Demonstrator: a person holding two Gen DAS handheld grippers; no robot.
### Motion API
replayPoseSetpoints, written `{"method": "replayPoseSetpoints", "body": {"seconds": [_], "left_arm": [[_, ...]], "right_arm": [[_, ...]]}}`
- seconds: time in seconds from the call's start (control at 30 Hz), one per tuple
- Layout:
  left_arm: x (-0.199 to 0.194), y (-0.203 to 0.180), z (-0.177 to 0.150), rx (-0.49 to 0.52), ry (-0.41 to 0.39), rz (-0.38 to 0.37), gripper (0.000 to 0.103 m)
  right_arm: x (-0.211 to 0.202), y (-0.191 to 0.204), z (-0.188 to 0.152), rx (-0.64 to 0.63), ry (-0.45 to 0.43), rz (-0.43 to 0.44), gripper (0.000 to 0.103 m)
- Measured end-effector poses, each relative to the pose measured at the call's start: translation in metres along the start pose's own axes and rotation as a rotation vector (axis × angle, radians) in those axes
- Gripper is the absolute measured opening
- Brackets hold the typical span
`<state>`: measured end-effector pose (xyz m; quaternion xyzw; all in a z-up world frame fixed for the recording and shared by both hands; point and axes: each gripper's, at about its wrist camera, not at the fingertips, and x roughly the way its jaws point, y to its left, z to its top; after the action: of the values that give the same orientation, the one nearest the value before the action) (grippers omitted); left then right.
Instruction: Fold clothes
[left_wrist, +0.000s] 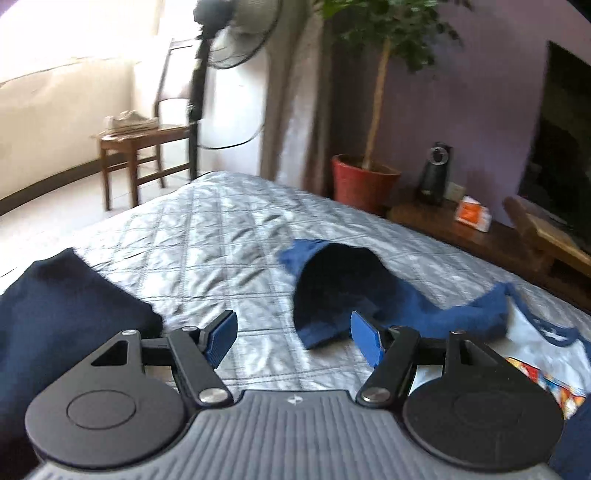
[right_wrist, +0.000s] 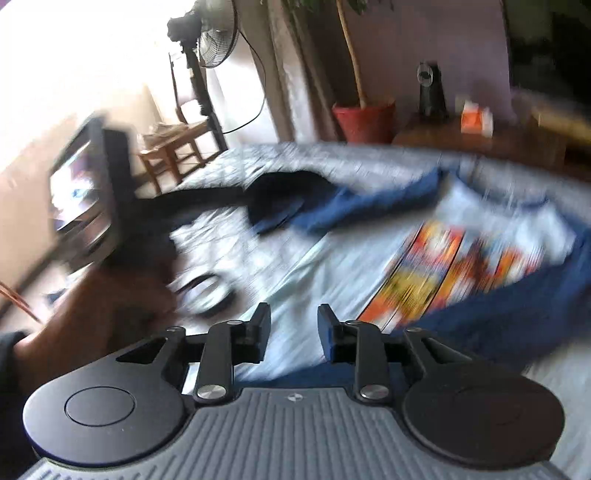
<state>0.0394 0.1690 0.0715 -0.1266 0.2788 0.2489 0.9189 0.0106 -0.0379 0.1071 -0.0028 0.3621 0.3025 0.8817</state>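
A white T-shirt (right_wrist: 332, 258) with blue sleeves and a bright colourful print (right_wrist: 461, 266) lies spread on the bed. Its blue sleeve (left_wrist: 340, 291) lies bunched with its dark opening towards me, just beyond my left gripper (left_wrist: 293, 339). That gripper is open, blue pads (left_wrist: 221, 338) wide apart, nothing between them. My right gripper (right_wrist: 293, 332) hovers low over the shirt's white lower part, fingers apart and holding nothing. The right wrist view is motion-blurred. A dark navy garment (left_wrist: 66, 314) lies at the left.
A grey quilted bed cover (left_wrist: 221, 229) lies under everything. Beyond the bed stand a wooden chair (left_wrist: 140, 147), a standing fan (left_wrist: 229, 37), a potted tree in a red pot (left_wrist: 362, 181) and a low wooden shelf (left_wrist: 480, 236). A person's hand (right_wrist: 92, 314) shows at the left.
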Motion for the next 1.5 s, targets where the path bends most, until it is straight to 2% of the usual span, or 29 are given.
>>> {"method": "replayPoseSetpoints", "body": {"seconds": [0.1,0.23,0.33,0.43,0.53,0.6,0.63,0.67,0.7,0.73,0.77,0.8,0.83,0.9,0.93,0.97,1.0,1.03,1.1,1.13,1.2,1.27,1.4,1.5], "left_arm": [[0.002,0.010,0.002,-0.028,0.004,0.034,0.065],[0.009,0.020,0.003,-0.041,0.048,0.037,0.064],[0.009,0.019,0.002,-0.038,0.050,0.018,0.064],[0.007,0.012,0.001,-0.018,0.049,0.000,0.064],[0.006,0.007,-0.001,-0.008,0.044,-0.006,0.064],[0.007,0.008,0.000,-0.015,0.037,0.007,0.064],[0.007,0.009,0.000,-0.018,0.034,0.013,0.064],[0.007,0.011,0.001,-0.029,0.030,0.022,0.064],[0.007,0.012,0.000,-0.038,0.028,0.030,0.064],[0.008,0.013,0.000,-0.046,0.027,0.038,0.064],[0.008,0.014,0.000,-0.048,0.028,0.049,0.064],[0.009,0.014,0.000,-0.048,0.029,0.055,0.064],[0.009,0.015,0.000,-0.048,0.025,0.063,0.064],[0.009,0.017,0.000,-0.059,0.016,0.081,0.064],[0.008,0.019,0.002,-0.069,0.011,0.092,0.064],[0.007,0.022,0.003,-0.082,0.001,0.105,0.064],[0.006,0.024,0.004,-0.095,-0.010,0.119,0.064],[0.005,0.027,0.004,-0.109,-0.019,0.132,0.064],[0.002,0.034,0.006,-0.138,-0.036,0.160,0.064],[0.002,0.037,0.007,-0.151,-0.038,0.171,0.064],[0.002,0.043,0.009,-0.176,-0.039,0.192,0.064],[0.004,0.048,0.010,-0.193,-0.029,0.206,0.064],[0.005,0.057,0.011,-0.225,-0.015,0.244,0.061],[0.000,0.065,0.013,-0.260,-0.045,0.251,0.062]], "right_arm": [[0.013,-0.004,0.009,-0.028,-0.006,-0.055,0.043],[0.031,-0.010,0.020,-0.065,-0.014,-0.128,0.043],[0.024,-0.055,0.014,0.023,-0.065,-0.299,0.053],[0.014,-0.116,0.015,0.110,-0.098,-0.458,0.055],[0.031,-0.175,0.010,0.194,0.036,-0.455,0.049],[0.042,-0.210,0.004,0.246,0.131,-0.468,0.029],[0.038,-0.221,0.000,0.277,0.127,-0.514,0.020],[0.030,-0.229,-0.002,0.317,0.095,-0.562,0.017],[0.021,-0.238,-0.005,0.357,0.064,-0.610,0.015],[0.018,-0.239,-0.006,0.349,0.055,-0.664,0.019],[0.017,-0.236,-0.006,0.308,0.062,-0.722,0.024],[0.017,-0.233,-0.006,0.266,0.068,-0.780,0.024],[0.017,-0.225,-0.002,0.232,0.052,-0.782,0.024],[0.021,-0.201,0.010,0.167,-0.017,-0.703,0.024],[0.029,-0.184,0.021,0.129,-0.042,-0.633,0.026],[0.040,-0.165,0.032,0.090,-0.055,-0.549,0.032],[0.053,-0.148,0.044,0.058,-0.051,-0.462,0.036],[0.068,-0.130,0.056,0.025,-0.042,-0.382,0.046],[0.097,-0.089,0.075,-0.003,-0.042,-0.230,0.054],[0.112,-0.072,0.084,0.016,-0.027,-0.135,0.065],[0.140,-0.040,0.098,0.030,-0.003,0.027,0.066],[0.161,-0.008,0.106,-0.046,-0.010,0.093,0.066],[0.200,0.046,0.106,-0.280,0.019,0.109,0.065],[0.222,0.057,0.102,-0.259,0.050,0.141,0.063]]}}
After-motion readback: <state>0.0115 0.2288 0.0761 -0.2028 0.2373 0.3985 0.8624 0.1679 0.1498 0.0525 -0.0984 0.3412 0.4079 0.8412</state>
